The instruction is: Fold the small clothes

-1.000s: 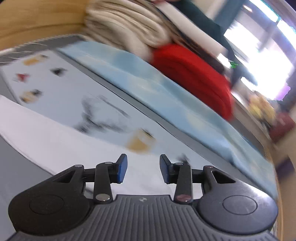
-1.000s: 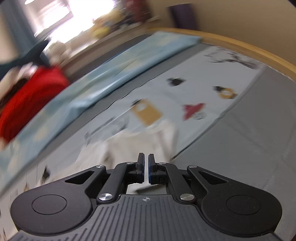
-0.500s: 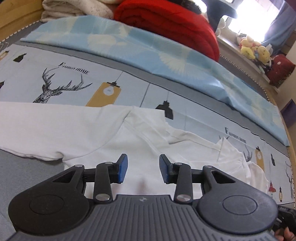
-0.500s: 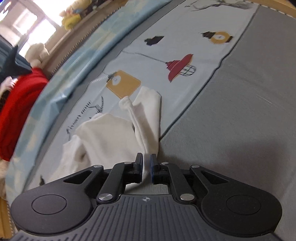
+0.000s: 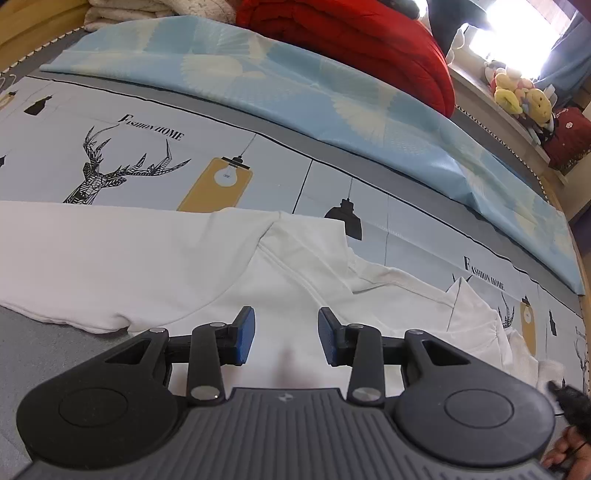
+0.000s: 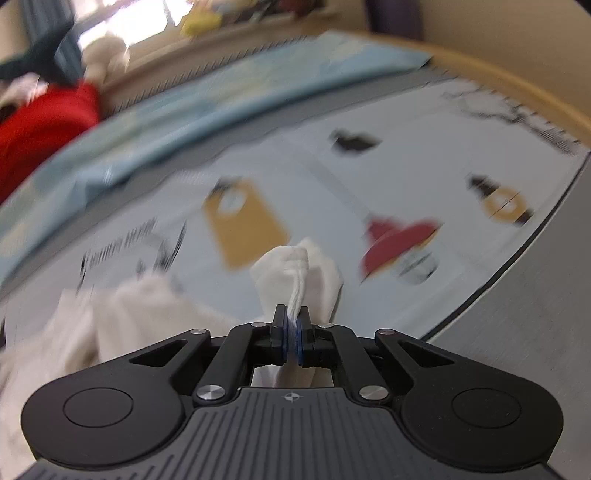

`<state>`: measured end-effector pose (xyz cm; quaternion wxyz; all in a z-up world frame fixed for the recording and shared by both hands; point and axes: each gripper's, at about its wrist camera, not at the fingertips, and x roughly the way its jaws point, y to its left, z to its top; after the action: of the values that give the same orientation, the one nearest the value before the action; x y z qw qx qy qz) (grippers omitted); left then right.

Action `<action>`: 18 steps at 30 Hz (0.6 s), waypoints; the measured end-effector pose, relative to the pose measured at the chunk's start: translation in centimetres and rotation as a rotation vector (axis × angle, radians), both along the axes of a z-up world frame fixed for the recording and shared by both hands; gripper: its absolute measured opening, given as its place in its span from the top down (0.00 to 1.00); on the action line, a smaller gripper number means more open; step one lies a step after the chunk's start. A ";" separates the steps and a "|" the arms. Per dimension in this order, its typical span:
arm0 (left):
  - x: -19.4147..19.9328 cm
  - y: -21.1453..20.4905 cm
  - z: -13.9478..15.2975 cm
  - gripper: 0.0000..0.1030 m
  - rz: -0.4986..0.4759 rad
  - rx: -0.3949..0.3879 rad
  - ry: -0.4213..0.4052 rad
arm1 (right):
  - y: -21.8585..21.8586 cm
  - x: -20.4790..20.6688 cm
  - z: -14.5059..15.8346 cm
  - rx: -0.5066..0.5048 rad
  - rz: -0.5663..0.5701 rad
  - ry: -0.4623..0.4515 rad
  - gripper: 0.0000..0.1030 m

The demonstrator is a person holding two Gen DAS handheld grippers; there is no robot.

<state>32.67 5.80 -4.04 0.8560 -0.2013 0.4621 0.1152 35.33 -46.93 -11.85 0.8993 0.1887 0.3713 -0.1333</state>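
A white garment (image 5: 147,266) lies spread on the printed bed sheet (image 5: 332,177), one sleeve stretching left and its right side rumpled. Just above its body hovers my left gripper (image 5: 285,326), open, with nothing between its blue pads. In the right wrist view, my right gripper (image 6: 291,321) has its jaws closing tight on a bunched pinch of the garment's white fabric (image 6: 295,269). The pads press on it, and the bunch stands up ahead of the fingertips. The rest of the cloth (image 6: 129,317) trails off to the left, blurred.
A light blue patterned cloth (image 5: 295,85) runs along the back of the bed, with a red blanket (image 5: 351,40) and folded pale blankets (image 5: 159,7) behind it. Plush toys (image 5: 517,96) sit on a ledge at the right. A person's hand (image 5: 565,456) shows at the lower right. Grey mattress (image 6: 517,314) borders the sheet.
My left gripper swung down and settled over the garment's body, staying open. My right gripper, which faced a flat sleeve, now pinches a raised bunch of it.
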 end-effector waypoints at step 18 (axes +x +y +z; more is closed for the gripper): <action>0.0 -0.1 -0.9 0.59 -0.027 -0.016 0.036 | -21.6 -12.0 -3.3 -0.076 -0.717 -0.133 0.97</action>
<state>32.69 5.70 -4.99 0.8473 -0.1998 0.4810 0.1037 23.29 -68.52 -15.17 0.8241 0.2813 0.2171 -0.4411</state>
